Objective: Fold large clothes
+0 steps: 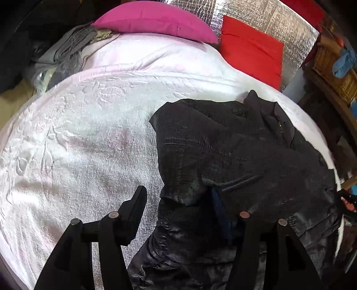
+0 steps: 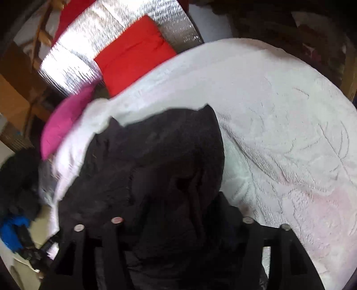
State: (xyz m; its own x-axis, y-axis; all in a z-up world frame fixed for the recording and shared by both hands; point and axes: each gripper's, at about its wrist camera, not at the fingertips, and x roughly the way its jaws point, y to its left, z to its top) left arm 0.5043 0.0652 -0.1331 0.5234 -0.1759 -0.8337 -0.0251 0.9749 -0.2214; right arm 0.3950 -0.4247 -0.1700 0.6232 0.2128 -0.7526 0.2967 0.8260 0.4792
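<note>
A large dark jacket [image 1: 234,160] lies bunched on the white embossed bedspread [image 1: 78,133], near the bed's right edge in the left wrist view. My left gripper [image 1: 185,200] hangs over its lower part with jaws wide apart; the left finger [image 1: 133,207] is over bare bedspread, and the right one is lost against the dark cloth. In the right wrist view the jacket [image 2: 151,167] fills the middle, blurred. My right gripper [image 2: 162,214] stands spread over it with cloth heaped between the jaws; whether it grips is unclear.
A pink pillow [image 1: 156,20] and a red pillow [image 1: 250,46] lie at the head of the bed against a silver foil panel [image 1: 256,17]. Grey clothes [image 1: 64,51] are piled at the far left. A wicker basket [image 1: 334,64] stands to the right.
</note>
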